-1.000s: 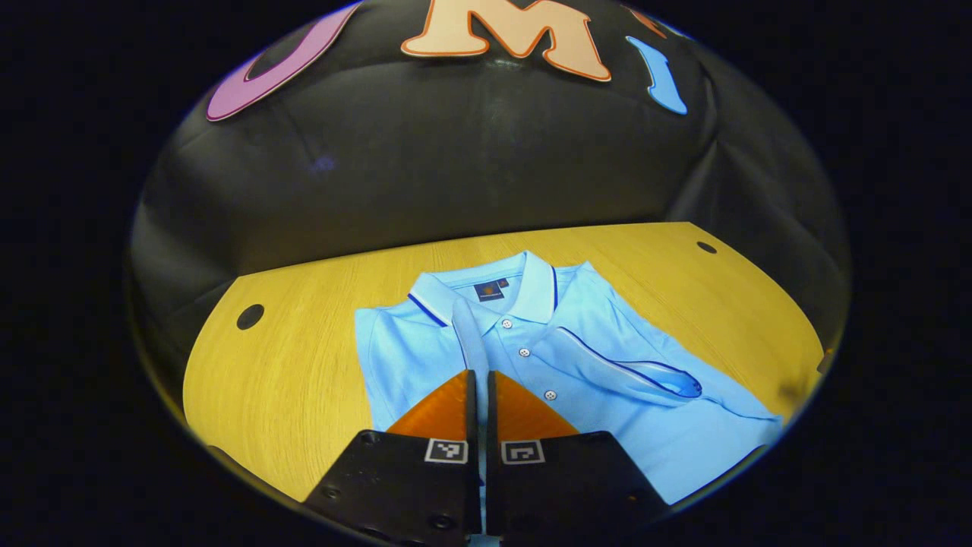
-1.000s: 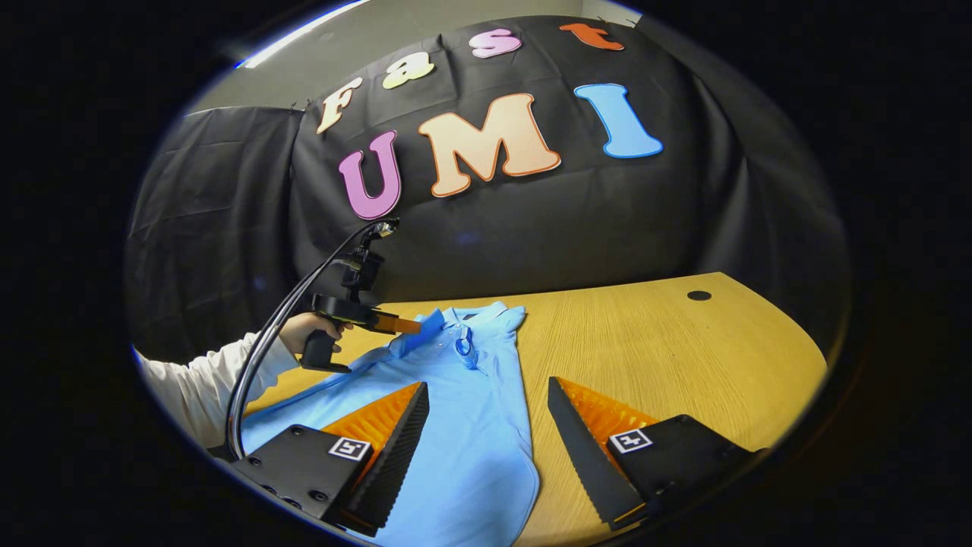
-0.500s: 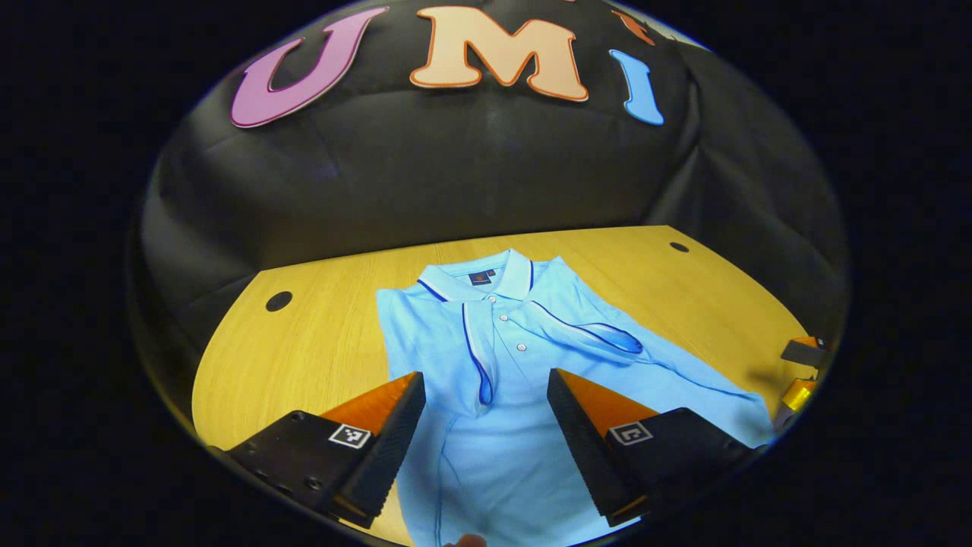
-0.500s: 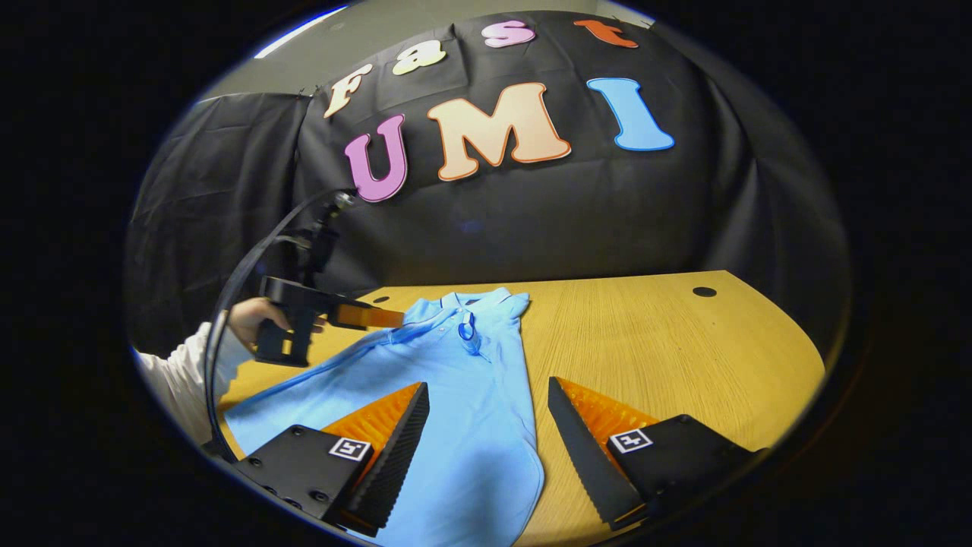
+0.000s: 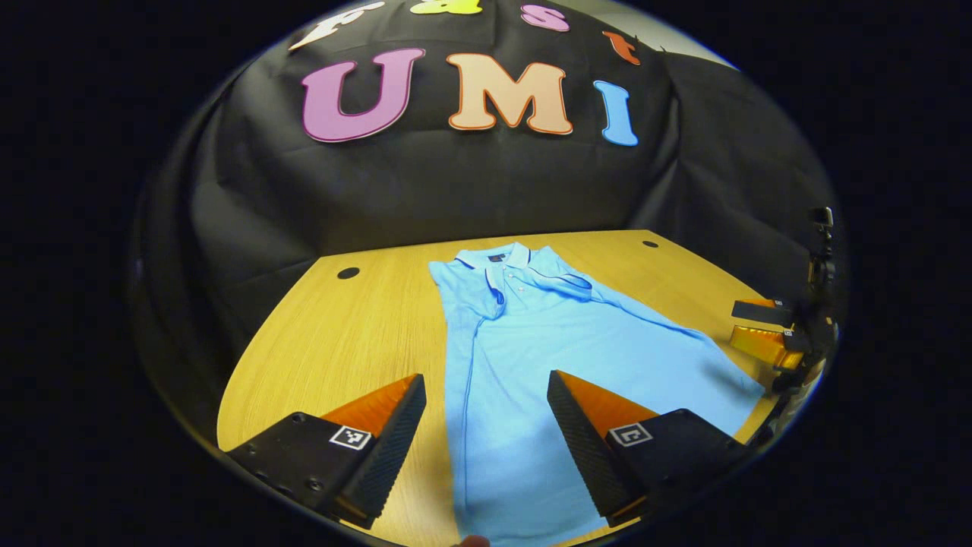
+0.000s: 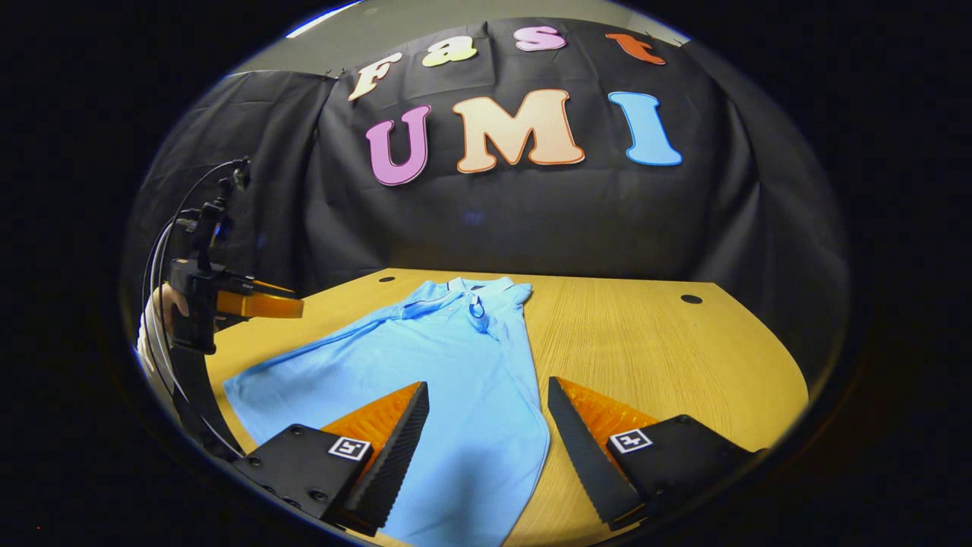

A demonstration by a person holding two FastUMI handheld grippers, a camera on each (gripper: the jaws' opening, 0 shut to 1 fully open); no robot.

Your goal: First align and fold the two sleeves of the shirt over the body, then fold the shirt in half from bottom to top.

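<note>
Now both sleeves folded over polo shirt (image 5: 531,342) body, cuffs meeting nr placket; L tongs (image 5: 486,425), clenched on L sleeve 1 s ago, released and backed off toward hem. R tongs (image 6: 486,433) spread wide, holding nothing, over R hem edge. Sleeve stage looks done; bottom-to-top fold outstanding. Wooden worktop (image 6: 668,349) w/ grommet holes, black cloth wall behind.

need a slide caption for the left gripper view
Open left gripper above a light blue polo shirt lying flat on a wooden table, both sleeves folded in.
</note>
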